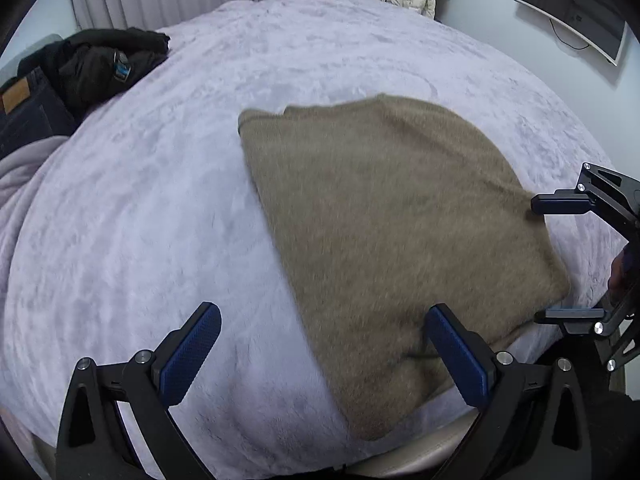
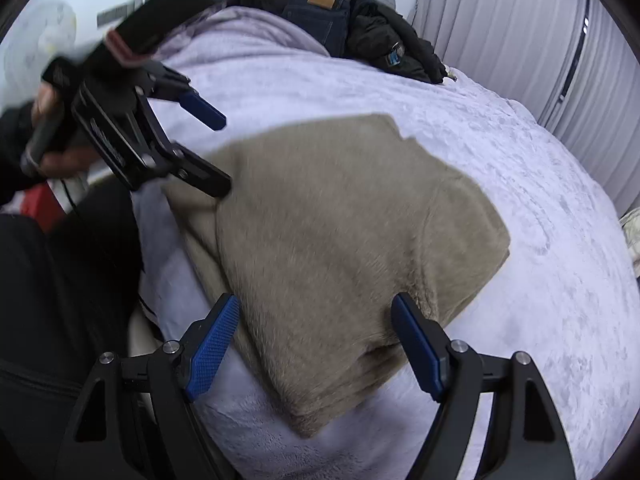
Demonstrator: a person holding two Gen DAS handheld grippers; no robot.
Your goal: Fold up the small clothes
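tan sweater (image 1: 392, 216) folded on bed (image 1: 160, 220)

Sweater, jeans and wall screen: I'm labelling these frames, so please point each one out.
sweater (image 1: 384, 208), left wrist view, middle of the folded tan knit
jeans (image 2: 320, 16), right wrist view, dark denim below the leather patch
wall screen (image 1: 572, 4), left wrist view, dark panel

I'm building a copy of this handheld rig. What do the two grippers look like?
Both match: left gripper and right gripper have black angular frames with silver bolt heads and two fingers faced with textured blue pads. The left one has a dark cylindrical handle. The person's clothing looks dark.
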